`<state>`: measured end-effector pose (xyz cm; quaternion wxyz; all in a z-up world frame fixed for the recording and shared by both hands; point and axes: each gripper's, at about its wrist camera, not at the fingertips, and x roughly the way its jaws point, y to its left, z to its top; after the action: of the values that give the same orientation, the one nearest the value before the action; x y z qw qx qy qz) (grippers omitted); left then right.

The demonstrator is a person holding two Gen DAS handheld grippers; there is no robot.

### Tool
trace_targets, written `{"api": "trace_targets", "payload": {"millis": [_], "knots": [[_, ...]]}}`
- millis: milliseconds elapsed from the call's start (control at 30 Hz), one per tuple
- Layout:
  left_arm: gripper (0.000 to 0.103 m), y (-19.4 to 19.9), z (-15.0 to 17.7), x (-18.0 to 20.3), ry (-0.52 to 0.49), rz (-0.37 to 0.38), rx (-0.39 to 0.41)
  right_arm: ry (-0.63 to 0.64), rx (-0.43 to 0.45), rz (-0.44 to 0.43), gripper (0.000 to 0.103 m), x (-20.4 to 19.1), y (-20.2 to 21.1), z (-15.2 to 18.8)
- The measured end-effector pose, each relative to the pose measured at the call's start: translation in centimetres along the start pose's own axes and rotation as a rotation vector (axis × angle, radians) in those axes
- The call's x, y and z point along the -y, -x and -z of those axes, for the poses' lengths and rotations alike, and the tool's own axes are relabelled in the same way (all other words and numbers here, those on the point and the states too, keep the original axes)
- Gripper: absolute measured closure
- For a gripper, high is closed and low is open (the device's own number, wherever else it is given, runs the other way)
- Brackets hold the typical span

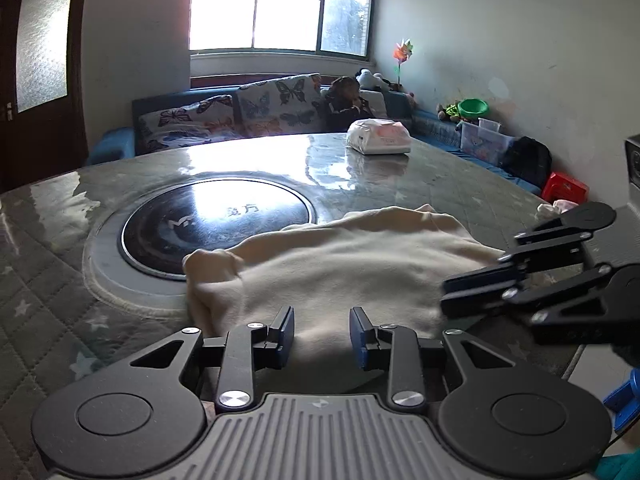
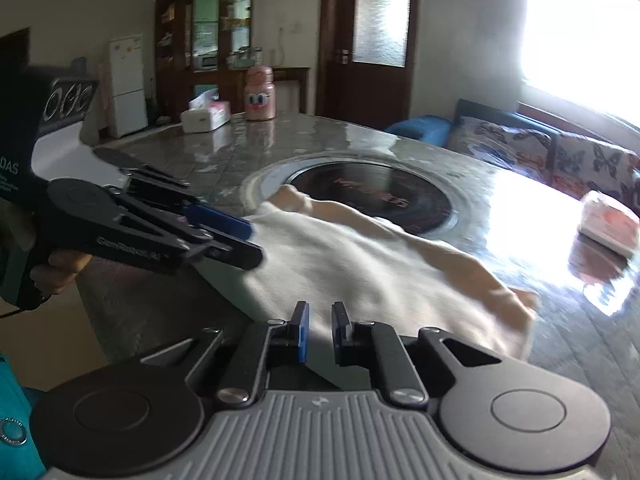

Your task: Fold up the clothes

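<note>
My left gripper (image 1: 322,334) and right gripper (image 2: 320,330) both hover parted over the cream garment (image 1: 340,272) lying on the table (image 1: 48,248); soft, limp cloth, probably best pinched at its near hem corners.

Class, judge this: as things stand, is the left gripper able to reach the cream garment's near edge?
Probably yes: the left gripper is open right at the cream garment near edge, with nothing between them.

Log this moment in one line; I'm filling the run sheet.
fold clothes | cream garment on table | left gripper open | right gripper open | no grasp
</note>
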<state>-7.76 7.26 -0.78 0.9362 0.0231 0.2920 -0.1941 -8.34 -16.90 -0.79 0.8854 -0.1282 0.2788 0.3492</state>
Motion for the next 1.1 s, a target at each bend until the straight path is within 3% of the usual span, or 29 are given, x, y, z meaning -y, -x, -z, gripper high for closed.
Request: {"api": "trace_targets", "payload": {"millis": [400,533,900,1100], "knots": [[0.068,-0.5,0.6,-0.6,0.014,0.004,-0.023,-0.13,-0.03,0.077,0.093,3.6,2.1,1.9],[0.068,-0.6,0.5,-0.7,0.017,0.006,-0.027,-0.18,-0.045,0.066,0.093,4.7,2.3,2.6],[0.067,-0.7,0.5,-0.7,0.026,0.007,-0.034,-0.191,-0.043,0.076,0.093,6.4,2.3,2.1],[0.067,-0.6,0.5,-0.7,0.029,0.008,-0.034,-0.219,-0.005,0.158,0.093,8.8,2.0,0.9]]}}
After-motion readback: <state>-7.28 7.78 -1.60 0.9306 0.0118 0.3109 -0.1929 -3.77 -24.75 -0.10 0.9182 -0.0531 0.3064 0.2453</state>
